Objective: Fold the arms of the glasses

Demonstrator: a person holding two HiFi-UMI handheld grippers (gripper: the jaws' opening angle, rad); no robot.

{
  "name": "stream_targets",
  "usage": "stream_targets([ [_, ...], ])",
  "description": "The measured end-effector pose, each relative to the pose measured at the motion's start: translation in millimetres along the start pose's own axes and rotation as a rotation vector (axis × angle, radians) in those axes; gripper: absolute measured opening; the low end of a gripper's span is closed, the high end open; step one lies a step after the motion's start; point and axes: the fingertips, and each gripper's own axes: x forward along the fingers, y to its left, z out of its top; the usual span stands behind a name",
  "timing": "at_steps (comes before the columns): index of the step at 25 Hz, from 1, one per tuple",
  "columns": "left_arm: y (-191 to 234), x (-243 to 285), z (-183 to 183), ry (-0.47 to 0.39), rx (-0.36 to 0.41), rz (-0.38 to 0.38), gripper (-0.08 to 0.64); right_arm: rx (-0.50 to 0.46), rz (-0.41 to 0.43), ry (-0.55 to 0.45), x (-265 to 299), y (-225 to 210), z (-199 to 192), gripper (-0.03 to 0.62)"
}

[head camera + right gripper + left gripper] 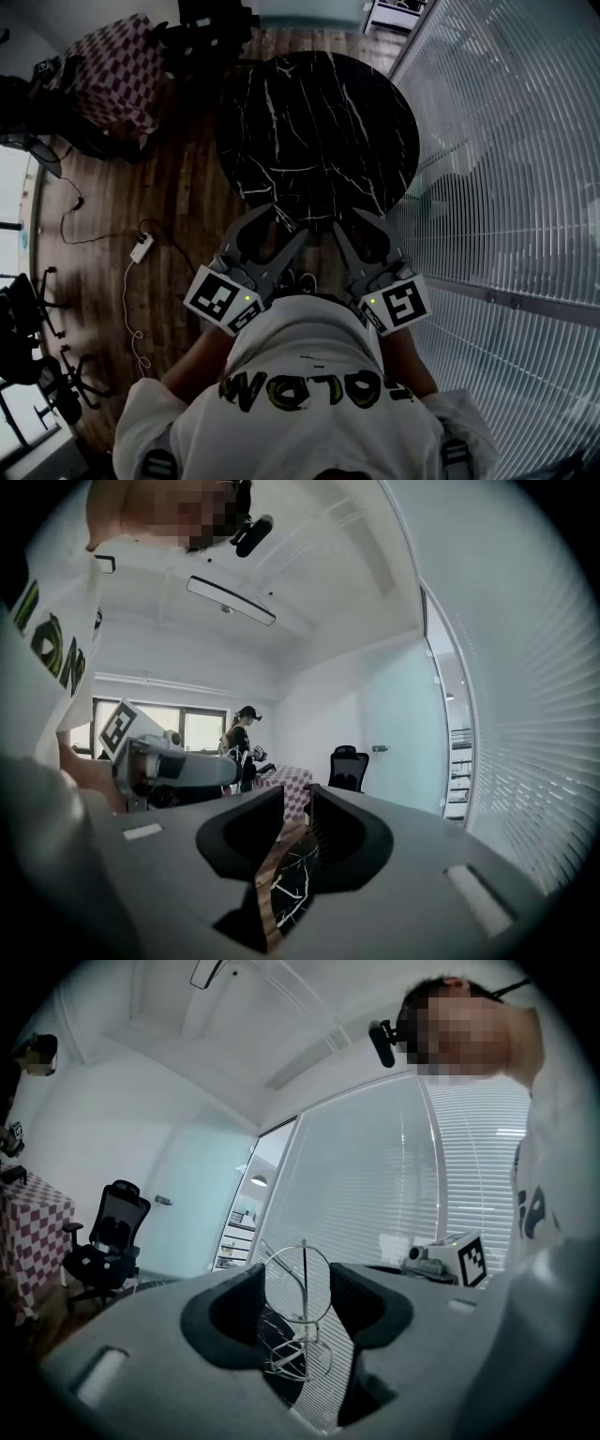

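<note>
Fold looks part done at best: between the left gripper's (298,1312) jaws, the wire-rim glasses (304,1288) show one thin arm across a lens, other arm unclear. Jaws closed on the frame, low centre. Right gripper (296,803) barely apart, empty (marble table (291,883) beyond).

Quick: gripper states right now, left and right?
Left gripper: closed on the wire-frame glasses.
Right gripper: jaws barely apart, nothing visible between them.
</note>
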Motion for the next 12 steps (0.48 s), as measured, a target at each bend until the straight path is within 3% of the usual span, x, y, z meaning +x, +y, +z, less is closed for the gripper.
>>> stream_targets([
  [12,-5.9,5.0,-0.9,0.002,0.001,0.002,0.218,-0.013,-0.003,-0.003,-6.2,-2.7,2.7,0.086],
])
